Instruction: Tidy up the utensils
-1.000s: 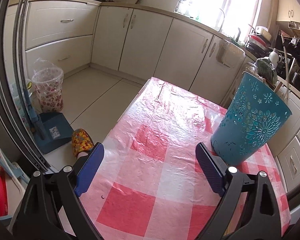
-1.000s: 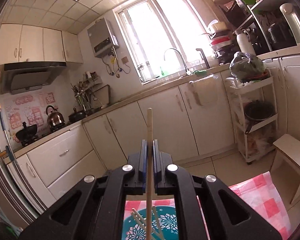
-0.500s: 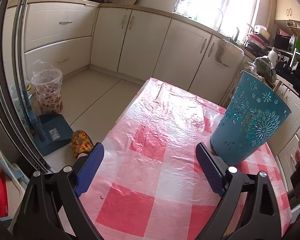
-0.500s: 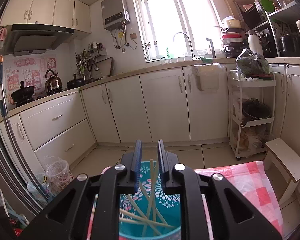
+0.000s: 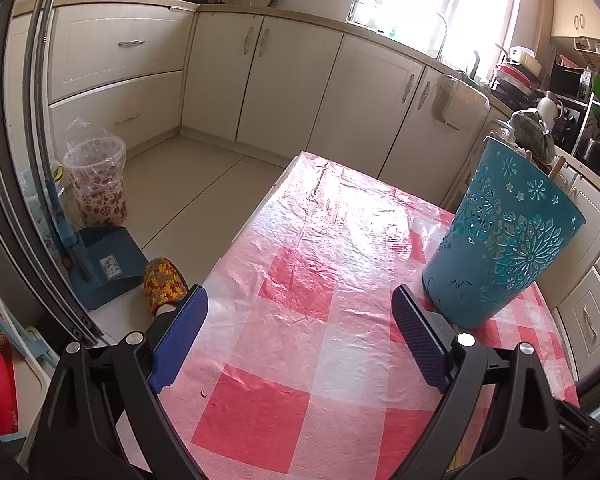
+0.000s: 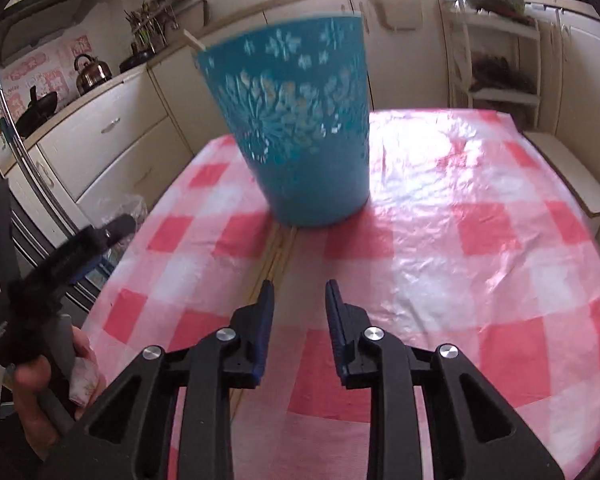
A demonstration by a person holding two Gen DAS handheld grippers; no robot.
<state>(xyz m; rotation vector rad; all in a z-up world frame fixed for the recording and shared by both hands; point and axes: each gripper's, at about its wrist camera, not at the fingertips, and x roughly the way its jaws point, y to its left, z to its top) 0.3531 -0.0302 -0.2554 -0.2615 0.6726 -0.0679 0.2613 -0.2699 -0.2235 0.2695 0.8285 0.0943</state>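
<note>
A teal cut-out holder (image 5: 504,236) stands on the red-checked tablecloth (image 5: 300,288); it also shows in the right wrist view (image 6: 300,136), with a chopstick tip (image 6: 194,42) sticking out of its rim. A few wooden chopsticks (image 6: 276,252) lie on the cloth in front of the holder. My right gripper (image 6: 299,296) is open and empty, low over the cloth, its left finger above those chopsticks. My left gripper (image 5: 300,312) is wide open and empty, just left of the holder's base.
The table's left edge (image 5: 256,208) drops to the floor, where a bin (image 5: 96,184), a blue dustpan (image 5: 104,264) and a slippered foot (image 5: 164,284) are. Kitchen cabinets (image 5: 300,88) run behind. A white stool (image 6: 572,172) stands beside the table on the right.
My right gripper let go of the chopstick it held above the holder, opened, and dropped down to the cloth in front of the holder. The left gripper stayed put.
</note>
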